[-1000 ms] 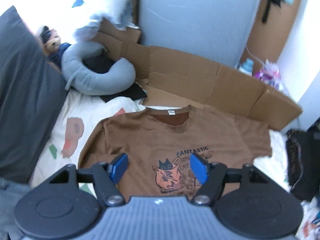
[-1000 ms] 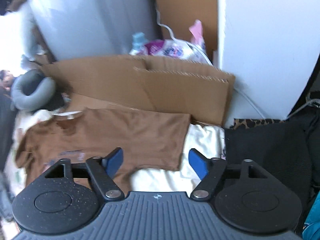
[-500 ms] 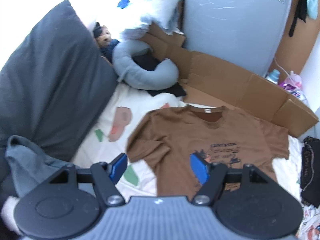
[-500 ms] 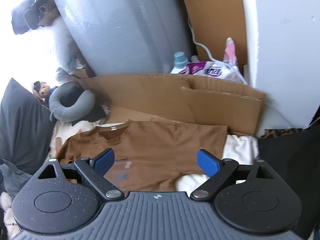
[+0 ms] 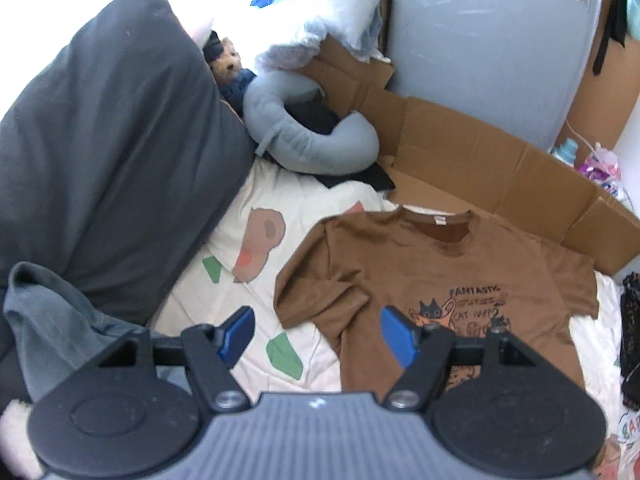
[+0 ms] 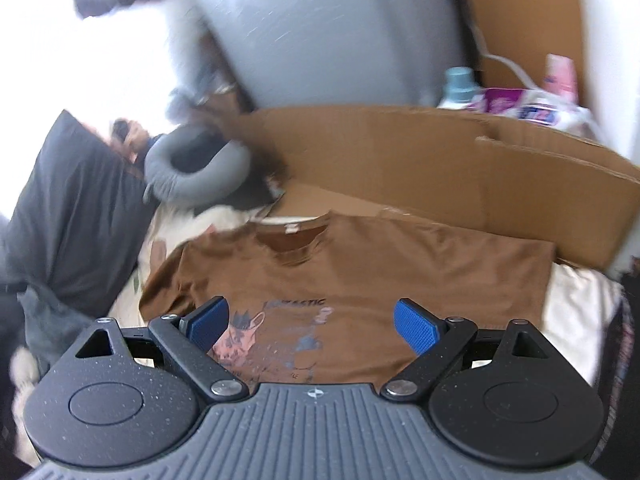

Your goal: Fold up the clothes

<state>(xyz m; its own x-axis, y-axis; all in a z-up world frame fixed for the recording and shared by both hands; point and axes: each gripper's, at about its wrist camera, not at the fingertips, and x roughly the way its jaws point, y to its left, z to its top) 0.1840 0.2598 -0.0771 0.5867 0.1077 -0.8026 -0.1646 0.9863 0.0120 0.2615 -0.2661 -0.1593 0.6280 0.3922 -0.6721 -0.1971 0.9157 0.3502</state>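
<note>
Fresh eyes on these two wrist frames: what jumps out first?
The brown T-shirt with a cat print lies face up on the patterned white bedsheet, its left sleeve rumpled. Both the left gripper and the right gripper hang open above it, holding nothing. Behind it stands flattened cardboard, with a grey neck pillow and a dark grey pillow to the left.

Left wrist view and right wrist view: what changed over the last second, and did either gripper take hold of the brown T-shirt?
Both cameras pulled back and swung left: the brown printed T-shirt now sits right of centre in the left view, with the dark grey pillow revealed. The left gripper and right gripper stayed open, holding nothing. The shirt stayed flat on the patterned white sheet, left sleeve rumpled, unfolded.
</note>
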